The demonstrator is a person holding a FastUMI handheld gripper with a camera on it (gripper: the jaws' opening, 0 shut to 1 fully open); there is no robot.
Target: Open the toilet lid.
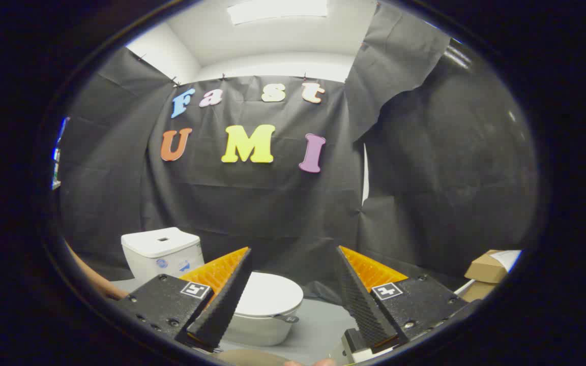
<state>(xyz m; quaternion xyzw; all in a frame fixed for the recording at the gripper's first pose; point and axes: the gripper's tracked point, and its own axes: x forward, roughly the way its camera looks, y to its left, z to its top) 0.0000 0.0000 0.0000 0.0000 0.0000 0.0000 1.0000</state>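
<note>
With the gripper [293,284] fingers spread apart and empty, the closed toilet lid [271,294] is seen just beyond them, judged light, rigid and smooth, best lifted by its small front tab [286,318].

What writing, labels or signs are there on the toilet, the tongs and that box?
Nothing here can be read as words.
Toilet tank: two small stickers on its front, too blurred to read.
Tongs, open, the shut toilet lid just ahead: a square black-and-white marker on each side, a pattern, no words.
Cardboard box: no print legible.
</note>
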